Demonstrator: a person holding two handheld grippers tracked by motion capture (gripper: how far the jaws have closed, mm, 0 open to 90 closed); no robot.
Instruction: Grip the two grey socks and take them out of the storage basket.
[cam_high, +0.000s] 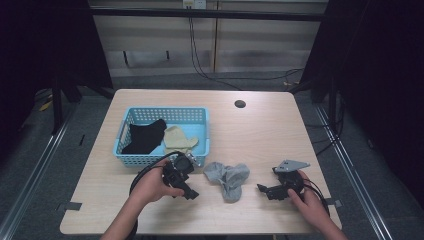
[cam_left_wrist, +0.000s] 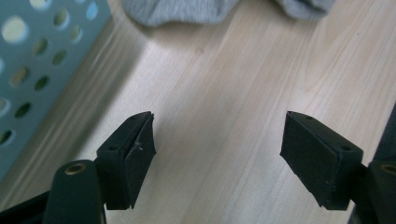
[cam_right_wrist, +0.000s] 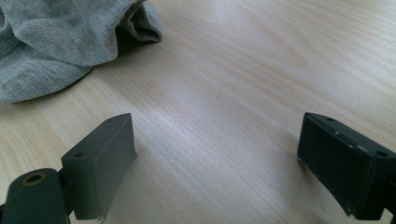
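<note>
Grey sock crumpled on the light wood worktop, near the front edge, between the 2 tongs and touching neither. In the left gripper view, seen as grey cloth at the top, well ahead of the black pads. In the right gripper view, bunched up in the top left corner, off to the side of the pads.

Left tongs held in the left hand, just in front of the blue basket and just left of the sock. Jaws wide apart, with bare wood between the pads. Nothing held.

Right tongs held in the right hand, low over the worktop, right of the sock and pointing toward it. Jaws wide apart too, with bare wood between the pads. Nothing held. Grey 3-cornered plate on top.

Inside the basket, 1 black sock on the left and 1 pale yellow sock on the right, touching each other. Small dark round hole in the worktop near the far edge.
</note>
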